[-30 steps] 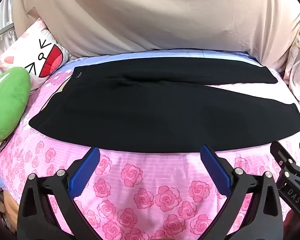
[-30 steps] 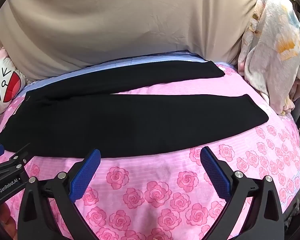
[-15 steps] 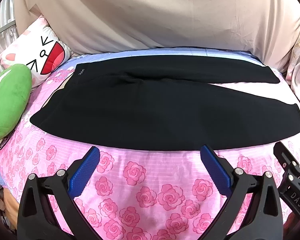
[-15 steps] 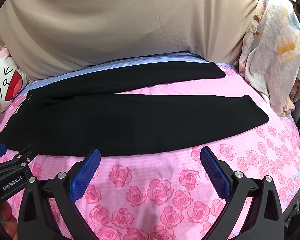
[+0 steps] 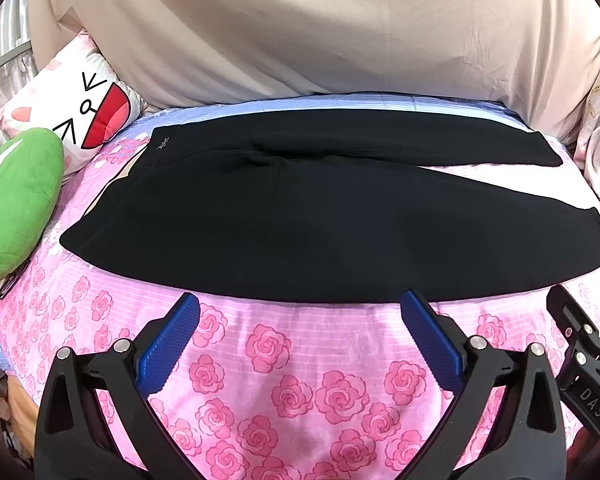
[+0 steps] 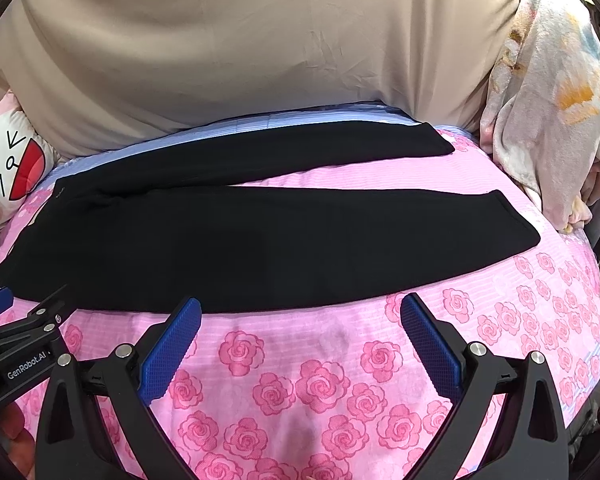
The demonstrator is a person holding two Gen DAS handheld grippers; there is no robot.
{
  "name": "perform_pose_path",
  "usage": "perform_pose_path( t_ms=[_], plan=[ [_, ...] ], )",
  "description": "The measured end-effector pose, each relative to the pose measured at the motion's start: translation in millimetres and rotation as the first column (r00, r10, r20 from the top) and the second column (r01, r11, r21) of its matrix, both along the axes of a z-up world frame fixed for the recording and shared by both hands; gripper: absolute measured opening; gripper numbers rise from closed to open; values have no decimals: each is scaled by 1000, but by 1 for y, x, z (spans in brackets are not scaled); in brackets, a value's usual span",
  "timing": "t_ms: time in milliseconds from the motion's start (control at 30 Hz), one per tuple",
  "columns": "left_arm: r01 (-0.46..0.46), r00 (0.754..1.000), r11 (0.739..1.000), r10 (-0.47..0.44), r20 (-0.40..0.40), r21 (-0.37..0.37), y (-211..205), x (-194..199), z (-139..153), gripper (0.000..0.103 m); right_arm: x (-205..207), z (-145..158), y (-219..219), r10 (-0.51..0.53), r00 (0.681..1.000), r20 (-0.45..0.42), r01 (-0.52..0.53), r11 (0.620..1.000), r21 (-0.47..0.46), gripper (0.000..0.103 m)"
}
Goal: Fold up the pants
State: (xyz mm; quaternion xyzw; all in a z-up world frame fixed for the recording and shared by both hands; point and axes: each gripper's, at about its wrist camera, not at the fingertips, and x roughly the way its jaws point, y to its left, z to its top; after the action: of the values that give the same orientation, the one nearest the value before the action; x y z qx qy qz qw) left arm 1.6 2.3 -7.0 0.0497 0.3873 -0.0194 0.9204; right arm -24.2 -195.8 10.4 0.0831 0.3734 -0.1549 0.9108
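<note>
Risk 1: I judge the black knit pants (image 5: pixel 300 216) will bunch if I pinch only the top layer at the near hem edge; fabric looks thin and limp, so a shallow bite could slip out mid-lift. Risk 2: the pink rose-print bedsheet (image 5: pixel 284 360) sits directly under the pants, so a deep bite may grab sheet w/ cloth and drag both. Risk 3: legs lie splayed in a V, far leg angled away from near leg; folding w/o aligning them first would give a skewed stack, imo.

Landmark = pants. Left gripper (image 5: pixel 300 304) hovers just short of the pants' near edge, roughly mid-length, jaws spread wide, holding nothing. Right gripper (image 6: pixel 300 306) sits likewise just short of the near edge, toward the cuff half, jaws spread wide, empty. Neither touches cloth as far as I can tell. Waistband end points toward the green plush cushion (image 5: pixel 16 208); cuffs point toward the pale floral blanket (image 6: pixel 548 92). Pants lie flat, unfolded, centred on the sheet
</note>
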Motion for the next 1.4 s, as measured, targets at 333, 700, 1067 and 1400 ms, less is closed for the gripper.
perform_pose_path(
  t_ms=[333, 700, 1067, 1400],
  plan=[
    [0, 1000, 1000, 0, -2, 2, 0, 1, -1, 98, 2, 0, 1, 6, 1000, -1, -6, 1000, 0, 98],
    [1, 1000, 1000, -1, -3, 5, 0, 0, 0, 98, 1, 0, 1, 4, 1000, 1, -4, 1000, 3, 98],
    [5, 1000, 1000, -5, -5, 14, -6, 1, 0, 98, 1, -1, -2, 5, 1000, -1, -5, 1000, 8, 98],
    [9, 1000, 1000, -9, -5, 17, -7, 2, 0, 98, 0, -3, -2, 9, 1000, 0, -9, 1000, 7, 98]
  ],
)
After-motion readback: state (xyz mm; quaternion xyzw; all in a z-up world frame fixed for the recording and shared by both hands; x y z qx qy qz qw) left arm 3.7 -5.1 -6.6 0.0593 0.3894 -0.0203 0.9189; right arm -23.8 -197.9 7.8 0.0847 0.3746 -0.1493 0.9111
